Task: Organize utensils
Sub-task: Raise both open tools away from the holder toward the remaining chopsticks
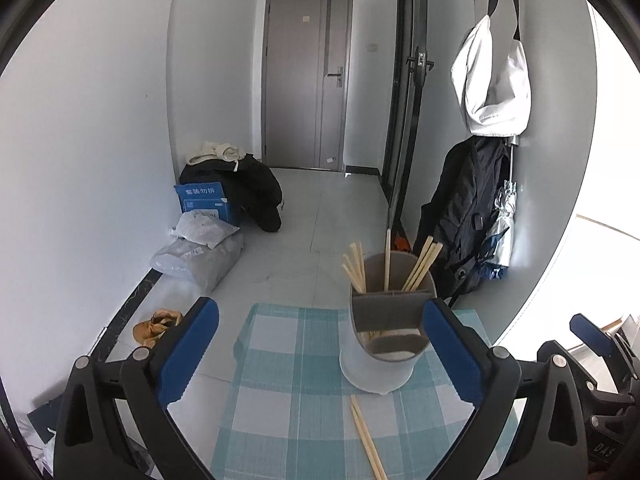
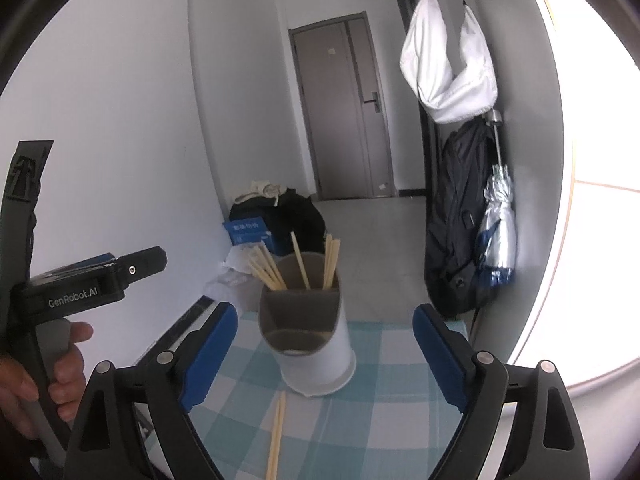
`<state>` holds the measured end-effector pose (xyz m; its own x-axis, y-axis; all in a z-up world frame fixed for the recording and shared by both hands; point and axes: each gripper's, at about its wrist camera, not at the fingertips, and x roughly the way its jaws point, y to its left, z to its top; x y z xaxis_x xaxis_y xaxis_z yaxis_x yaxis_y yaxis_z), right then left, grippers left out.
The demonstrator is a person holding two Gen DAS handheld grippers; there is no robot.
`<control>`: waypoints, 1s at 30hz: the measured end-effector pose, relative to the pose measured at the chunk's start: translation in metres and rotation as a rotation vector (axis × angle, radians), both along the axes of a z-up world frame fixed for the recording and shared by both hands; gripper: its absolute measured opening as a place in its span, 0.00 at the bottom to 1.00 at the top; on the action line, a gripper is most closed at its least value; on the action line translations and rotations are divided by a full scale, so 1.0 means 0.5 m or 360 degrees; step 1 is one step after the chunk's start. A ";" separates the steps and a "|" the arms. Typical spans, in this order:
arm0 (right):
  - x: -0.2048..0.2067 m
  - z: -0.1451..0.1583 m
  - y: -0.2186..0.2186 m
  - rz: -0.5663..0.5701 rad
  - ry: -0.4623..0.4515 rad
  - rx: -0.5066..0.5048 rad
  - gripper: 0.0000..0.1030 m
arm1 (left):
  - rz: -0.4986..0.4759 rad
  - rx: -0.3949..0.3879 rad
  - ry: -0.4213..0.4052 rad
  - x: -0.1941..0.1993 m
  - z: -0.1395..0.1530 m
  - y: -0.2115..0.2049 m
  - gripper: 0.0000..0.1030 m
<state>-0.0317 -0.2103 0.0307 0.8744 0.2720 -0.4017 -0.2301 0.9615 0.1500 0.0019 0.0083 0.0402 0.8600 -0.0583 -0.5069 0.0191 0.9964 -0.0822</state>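
Observation:
A white utensil holder (image 1: 378, 364) with a grey divided inside stands on a blue-checked cloth (image 1: 280, 360). Several wooden chopsticks (image 1: 354, 268) stand in its rear compartment. A loose pair of chopsticks (image 1: 366, 438) lies on the cloth in front of it. My left gripper (image 1: 320, 360) is open and empty, with the holder near its right finger. My right gripper (image 2: 324, 360) is open and empty, with the holder (image 2: 320, 360) between its fingers' lines and the loose pair (image 2: 277, 436) below. The left gripper body (image 2: 80, 292) shows at left in the right wrist view.
The table ends just beyond the holder; floor lies behind. Bags and a blue box (image 1: 204, 200) lie by the left wall. A black backpack (image 1: 464, 216), an umbrella (image 1: 500, 236) and a white bag (image 1: 492, 76) hang on the right wall.

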 end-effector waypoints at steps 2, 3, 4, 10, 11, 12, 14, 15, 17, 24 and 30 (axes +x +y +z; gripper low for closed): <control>-0.003 -0.011 0.001 -0.0009 0.0012 -0.0004 0.87 | -0.0005 -0.0013 0.0028 -0.001 -0.013 0.002 0.97; -0.006 -0.017 0.003 -0.0008 0.0017 -0.0011 0.87 | -0.0012 -0.0025 0.0042 -0.002 -0.022 0.003 0.97; -0.008 -0.024 0.006 -0.0011 0.0025 -0.0022 0.87 | -0.0010 -0.0031 0.0051 -0.003 -0.030 0.004 0.97; -0.015 -0.085 0.015 -0.0018 0.0135 -0.0027 0.87 | 0.0002 -0.0054 0.0106 -0.005 -0.087 0.005 0.97; -0.017 -0.100 0.018 -0.0015 0.0160 -0.0038 0.87 | 0.0004 -0.0067 0.0123 -0.004 -0.098 0.006 0.97; -0.018 -0.111 0.020 -0.0021 0.0175 -0.0047 0.87 | 0.0009 -0.0075 0.0135 -0.004 -0.106 0.009 0.97; -0.017 -0.132 0.024 -0.0015 0.0220 -0.0049 0.87 | 0.0023 -0.0084 0.0170 0.000 -0.130 0.011 0.97; -0.016 -0.143 0.025 -0.0002 0.0248 -0.0050 0.87 | 0.0028 -0.0082 0.0183 0.003 -0.140 0.012 0.97; -0.015 -0.160 0.029 0.0008 0.0287 -0.0048 0.87 | 0.0030 -0.0077 0.0205 0.008 -0.164 0.014 0.97; 0.007 -0.213 0.054 0.0065 0.0417 -0.0129 0.87 | 0.0042 -0.0116 0.0337 0.043 -0.225 0.042 0.97; 0.025 -0.264 0.075 0.0080 0.0563 -0.0167 0.87 | 0.0062 -0.0120 0.0430 0.066 -0.250 0.056 0.97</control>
<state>-0.0191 -0.1730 -0.1013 0.6633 0.2525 -0.7045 -0.2291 0.9647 0.1301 0.0347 0.0365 -0.0847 0.6965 -0.0739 -0.7138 -0.0520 0.9869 -0.1528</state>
